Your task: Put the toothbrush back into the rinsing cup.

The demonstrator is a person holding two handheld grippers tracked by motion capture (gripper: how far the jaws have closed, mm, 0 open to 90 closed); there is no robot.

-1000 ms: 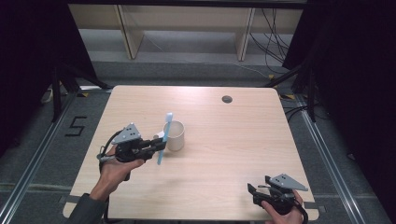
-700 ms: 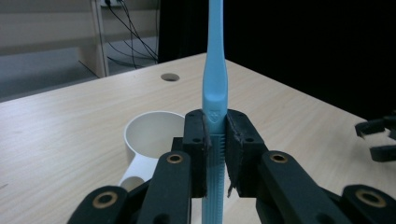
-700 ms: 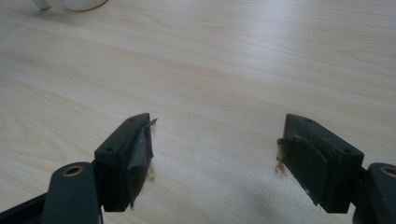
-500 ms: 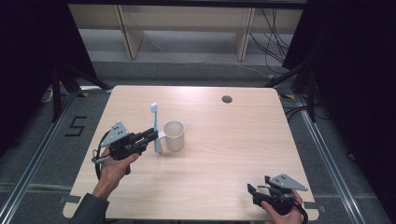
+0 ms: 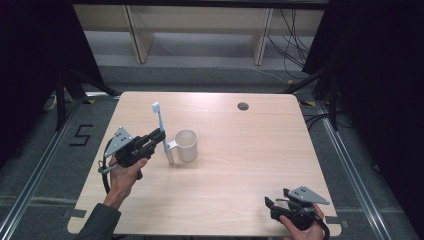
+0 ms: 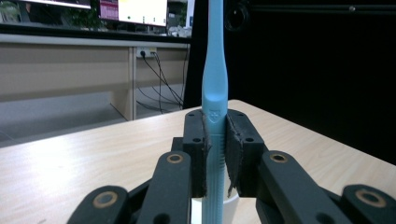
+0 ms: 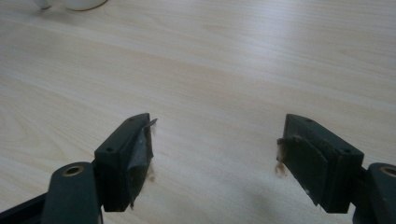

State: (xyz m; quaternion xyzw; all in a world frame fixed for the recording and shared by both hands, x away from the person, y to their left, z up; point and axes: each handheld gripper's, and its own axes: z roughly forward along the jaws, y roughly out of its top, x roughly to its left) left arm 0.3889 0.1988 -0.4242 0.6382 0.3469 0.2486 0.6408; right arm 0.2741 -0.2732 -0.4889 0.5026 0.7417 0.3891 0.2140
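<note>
The left gripper [image 5: 159, 136] clamps a pale blue toothbrush [image 5: 163, 131] nearly upright, just beside the white mug [image 5: 186, 144] left of the table's [image 5: 240, 165] middle; the right gripper [image 5: 274, 205] rests near the front right corner

High view overhead facing forward-down on table [image 5: 240, 165], gripper views close, low, sharing its wood top

The left tool [image 5: 159, 136] has its jaws clamped near together, while the right tool [image 5: 272, 205] rests wide apart.
</note>
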